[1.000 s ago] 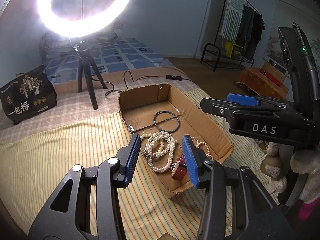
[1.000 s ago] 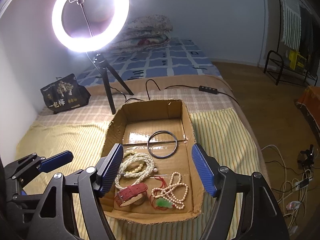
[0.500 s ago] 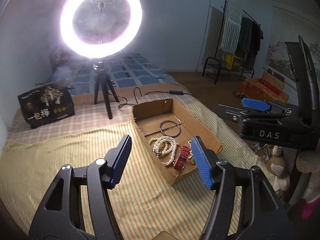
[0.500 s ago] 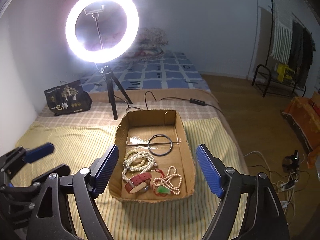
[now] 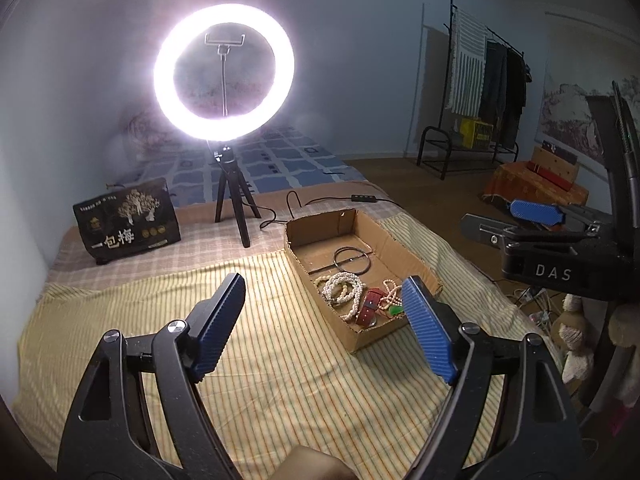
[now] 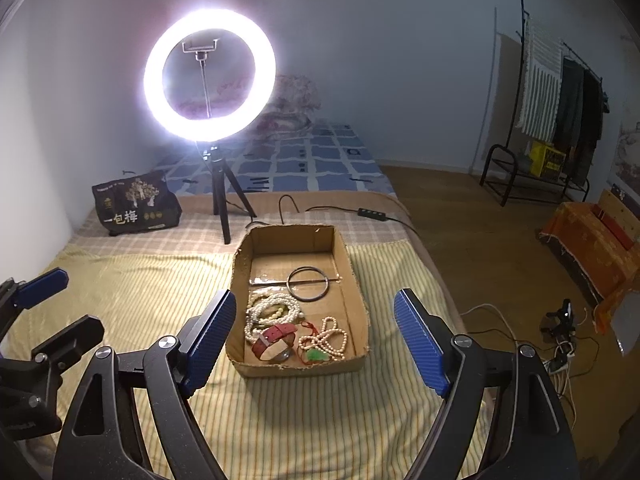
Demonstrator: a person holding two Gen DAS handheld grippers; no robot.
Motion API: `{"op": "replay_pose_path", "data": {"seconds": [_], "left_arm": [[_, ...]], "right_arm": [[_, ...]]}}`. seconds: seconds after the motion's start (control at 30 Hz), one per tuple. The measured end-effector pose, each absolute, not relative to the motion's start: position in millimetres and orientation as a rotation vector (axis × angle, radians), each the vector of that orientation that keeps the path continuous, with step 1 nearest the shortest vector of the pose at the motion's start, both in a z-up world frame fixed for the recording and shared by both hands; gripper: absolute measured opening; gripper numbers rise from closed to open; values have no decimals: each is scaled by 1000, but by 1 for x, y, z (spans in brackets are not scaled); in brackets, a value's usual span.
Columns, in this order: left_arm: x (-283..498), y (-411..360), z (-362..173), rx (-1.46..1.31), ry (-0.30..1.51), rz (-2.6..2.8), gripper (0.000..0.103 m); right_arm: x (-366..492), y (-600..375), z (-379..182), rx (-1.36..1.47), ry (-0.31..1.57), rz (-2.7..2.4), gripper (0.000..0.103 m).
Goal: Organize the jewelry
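Observation:
A shallow cardboard box (image 6: 356,292) lies on the striped bedspread and holds the jewelry: a dark bangle (image 6: 308,278), a pile of white pearl strands (image 6: 270,312), a red-strapped watch (image 6: 274,342) and a bead necklace with a green pendant (image 6: 322,340). The box also shows in the left wrist view (image 5: 416,256), with the pearls (image 5: 340,286) and the watch (image 5: 368,306). My right gripper (image 6: 312,344) is open and empty, held above the box's near end. My left gripper (image 5: 320,324) is open and empty, to the left of the box.
A lit ring light on a tripod (image 6: 210,80) stands behind the box, its cable and switch (image 6: 370,213) trailing right. A black printed bag (image 6: 134,208) sits at the back left. The bed's right edge drops to a wooden floor with cables (image 6: 560,344) and a clothes rack (image 6: 560,92).
Both grippers have pulled back and up from the box, which now looks smaller and farther. The left gripper's jaws have opened wider. The jewelry has not moved.

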State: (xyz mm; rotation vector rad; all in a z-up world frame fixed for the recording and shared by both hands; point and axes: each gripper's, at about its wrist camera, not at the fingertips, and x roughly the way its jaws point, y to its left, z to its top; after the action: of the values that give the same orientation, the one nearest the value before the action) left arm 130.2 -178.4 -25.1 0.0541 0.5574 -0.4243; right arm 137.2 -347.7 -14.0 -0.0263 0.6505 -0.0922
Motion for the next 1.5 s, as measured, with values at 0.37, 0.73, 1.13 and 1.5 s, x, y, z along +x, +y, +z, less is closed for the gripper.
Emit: {"op": "replay_pose_path", "data": {"seconds": [0.37,0.73,1.13,1.5], "left_arm": [[118,-165,-16,32,526,-393,102],[120,-156,-22,31,562,-353,102],[121,-152,-23,18,574,-342,103],[120,-153,-25,26,566,-333,103]], "right_arm": [[119,-341,-9,-54,598,-130,82],[115,-328,-15,-88,585,-132,82],[113,-327,-17,-94,587,-132,82],[113,-329,-18,-91,590,-132,82]]}}
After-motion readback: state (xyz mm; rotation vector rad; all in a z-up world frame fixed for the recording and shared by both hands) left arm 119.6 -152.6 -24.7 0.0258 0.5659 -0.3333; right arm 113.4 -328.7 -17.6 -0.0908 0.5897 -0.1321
